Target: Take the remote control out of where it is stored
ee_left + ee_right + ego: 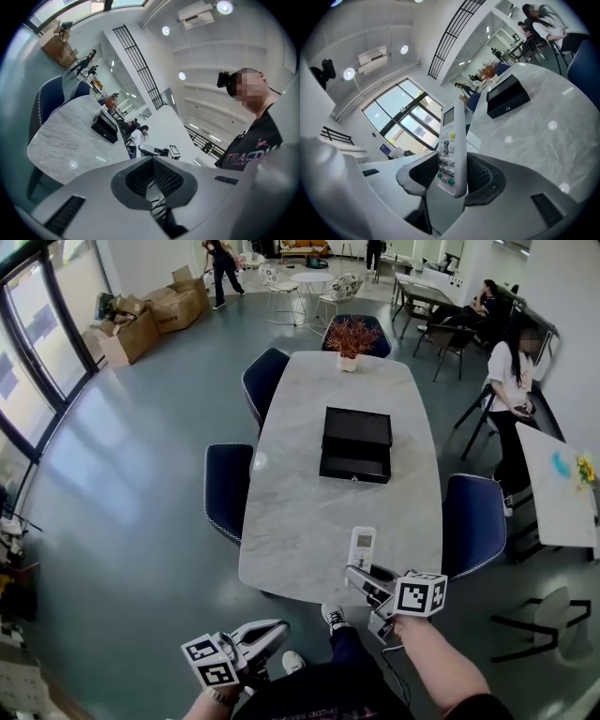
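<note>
The right claw (452,174) pinches the remote control (451,145) by its lower end, holding it near the front edge of the desk (309,512). The black box (356,444) sits well apart at mid-desk, so the removal looks done. The left claw (153,176) is pressed together and empty.

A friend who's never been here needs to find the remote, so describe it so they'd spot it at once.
Find the long marble table in the middle of the room. At its near end the right tool grips the remote. It is a slim white handset with a small screen, unlike the black box farther along the table.
</note>
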`<action>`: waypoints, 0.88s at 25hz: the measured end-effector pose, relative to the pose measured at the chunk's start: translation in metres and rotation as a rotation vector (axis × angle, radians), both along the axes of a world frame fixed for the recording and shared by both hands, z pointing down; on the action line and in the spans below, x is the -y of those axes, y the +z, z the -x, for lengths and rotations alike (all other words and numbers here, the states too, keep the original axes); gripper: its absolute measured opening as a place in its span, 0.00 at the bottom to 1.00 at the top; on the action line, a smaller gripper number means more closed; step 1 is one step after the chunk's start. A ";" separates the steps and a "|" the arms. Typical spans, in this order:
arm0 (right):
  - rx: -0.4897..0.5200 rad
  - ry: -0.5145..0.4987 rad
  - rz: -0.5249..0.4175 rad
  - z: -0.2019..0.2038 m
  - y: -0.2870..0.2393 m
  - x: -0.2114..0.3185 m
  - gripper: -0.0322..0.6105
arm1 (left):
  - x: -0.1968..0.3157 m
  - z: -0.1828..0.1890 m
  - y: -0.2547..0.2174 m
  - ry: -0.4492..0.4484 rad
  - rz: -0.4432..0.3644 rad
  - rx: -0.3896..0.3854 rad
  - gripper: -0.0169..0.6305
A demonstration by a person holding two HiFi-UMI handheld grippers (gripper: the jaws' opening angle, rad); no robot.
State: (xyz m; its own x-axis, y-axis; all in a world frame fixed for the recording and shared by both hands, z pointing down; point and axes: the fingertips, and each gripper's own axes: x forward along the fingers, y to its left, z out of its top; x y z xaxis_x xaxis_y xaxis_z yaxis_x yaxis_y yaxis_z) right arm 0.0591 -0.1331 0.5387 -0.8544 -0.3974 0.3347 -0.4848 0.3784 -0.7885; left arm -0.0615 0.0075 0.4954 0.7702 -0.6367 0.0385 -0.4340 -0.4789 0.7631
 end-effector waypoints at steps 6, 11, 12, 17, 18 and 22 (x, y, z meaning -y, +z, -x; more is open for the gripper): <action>0.110 0.032 0.037 0.011 -0.005 -0.100 0.32 | -0.045 -0.002 0.002 0.096 -0.009 0.004 0.04; 0.138 0.064 0.067 0.013 -0.002 -0.167 0.32 | -0.077 -0.005 0.003 0.170 -0.001 0.008 0.04; 0.149 0.065 0.070 0.011 -0.002 -0.176 0.32 | -0.081 -0.008 0.004 0.179 0.002 0.008 0.04; 0.155 0.084 0.089 0.006 -0.002 -0.207 0.32 | -0.094 -0.015 0.006 0.216 0.005 0.010 0.04; 0.145 0.087 0.083 0.005 -0.004 -0.211 0.32 | -0.096 -0.016 0.005 0.220 0.003 0.009 0.04; 0.202 0.067 0.081 0.012 -0.016 -0.228 0.32 | -0.100 -0.020 0.003 0.218 -0.001 0.006 0.04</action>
State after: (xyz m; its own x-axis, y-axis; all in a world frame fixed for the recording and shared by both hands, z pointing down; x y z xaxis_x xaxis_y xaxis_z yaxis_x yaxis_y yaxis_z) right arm 0.0466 0.0953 0.5226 -0.8800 -0.4342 0.1924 -0.3357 0.2822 -0.8987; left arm -0.0419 0.1073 0.4982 0.8895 -0.4548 0.0435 -0.3248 -0.5626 0.7602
